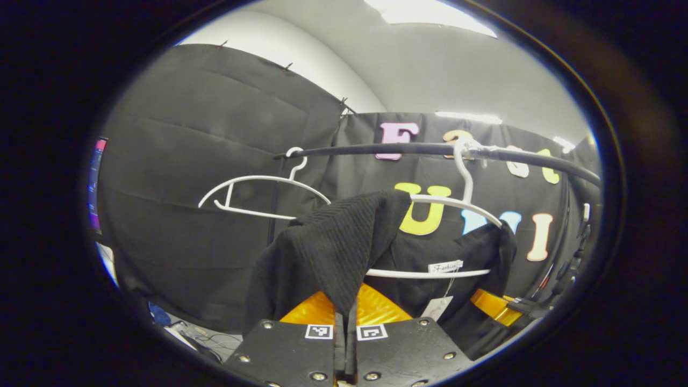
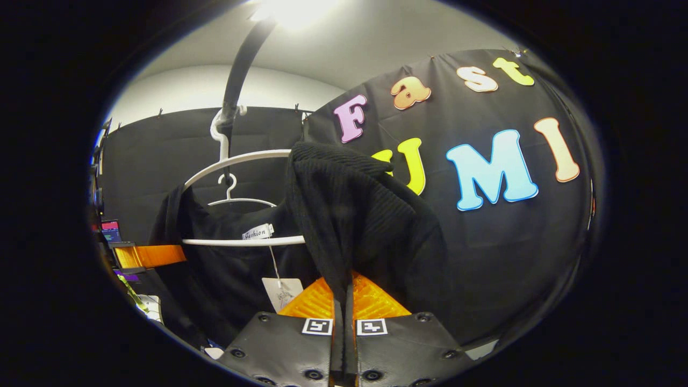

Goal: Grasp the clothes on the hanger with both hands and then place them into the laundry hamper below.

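— What hangs before you?
— A black knit garment (image 1: 328, 247) drapes over a white hanger (image 1: 457, 203) on the dark rail (image 1: 430, 149), one shoulder in each of your views; an empty hanger (image 1: 258, 185) hangs beside it.
— And your claws?
— Your left gripper (image 1: 345, 317) pinches a fold of the knit between nearly closed fingers. Your right gripper (image 2: 344, 317) clamps the other shoulder likewise.
— Smaller details?
— A paper tag (image 2: 280, 293) dangles at the collar.

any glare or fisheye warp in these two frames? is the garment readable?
Left gripper view: bright ceiling panel at top, black rail bowed by fisheye. Right gripper view: ceiling light blows out at top. The black ribbed knit garment shows its texture in both, but its lower folds are very dark.
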Action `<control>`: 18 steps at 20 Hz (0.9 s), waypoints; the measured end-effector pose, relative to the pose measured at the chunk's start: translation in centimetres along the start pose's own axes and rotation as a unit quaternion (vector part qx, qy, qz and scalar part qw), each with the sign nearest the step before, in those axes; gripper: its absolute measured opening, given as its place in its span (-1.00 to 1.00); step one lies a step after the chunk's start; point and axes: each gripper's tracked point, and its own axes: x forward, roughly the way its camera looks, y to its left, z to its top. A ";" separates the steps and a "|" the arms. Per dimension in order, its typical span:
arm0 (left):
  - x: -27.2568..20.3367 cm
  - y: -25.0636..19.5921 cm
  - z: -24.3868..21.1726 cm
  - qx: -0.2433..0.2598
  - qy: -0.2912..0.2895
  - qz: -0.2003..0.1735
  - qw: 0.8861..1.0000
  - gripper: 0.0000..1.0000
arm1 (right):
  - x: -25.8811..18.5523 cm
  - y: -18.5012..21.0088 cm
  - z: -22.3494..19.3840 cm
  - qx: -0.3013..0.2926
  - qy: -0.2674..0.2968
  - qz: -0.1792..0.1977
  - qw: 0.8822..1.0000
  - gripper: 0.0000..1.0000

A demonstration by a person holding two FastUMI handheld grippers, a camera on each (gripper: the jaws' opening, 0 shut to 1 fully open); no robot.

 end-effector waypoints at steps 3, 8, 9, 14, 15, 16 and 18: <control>-1.2 0.7 1.3 -0.011 -0.006 -0.001 1.000 -0.98 | -0.9 -1.4 0.7 0.005 -0.009 -0.015 1.000 -0.96; -2.0 2.4 3.6 -0.008 -0.025 0.009 1.000 -0.98 | -1.3 -3.3 2.2 -0.009 -0.030 -0.044 0.999 -0.95; -2.2 2.8 4.0 -0.006 -0.028 0.011 1.000 -0.96 | -1.4 -3.6 2.4 -0.010 -0.035 -0.049 0.998 -0.95; -2.5 4.4 6.1 0.005 -0.043 0.020 0.999 -0.98 | -1.1 -6.1 4.1 -0.022 -0.062 -0.084 0.994 -0.98; -2.6 4.8 6.7 0.007 -0.046 0.019 0.999 -0.98 | -1.1 -6.2 4.2 -0.022 -0.066 -0.086 0.994 -0.96; -2.5 5.1 7.1 0.011 -0.048 0.018 0.999 -0.96 | -1.0 -6.3 4.4 -0.024 -0.068 -0.089 0.993 -0.96; -2.3 6.4 7.8 0.022 -0.052 0.024 0.998 -0.96 | -0.8 -6.6 4.6 -0.029 -0.071 -0.095 0.992 -0.96</control>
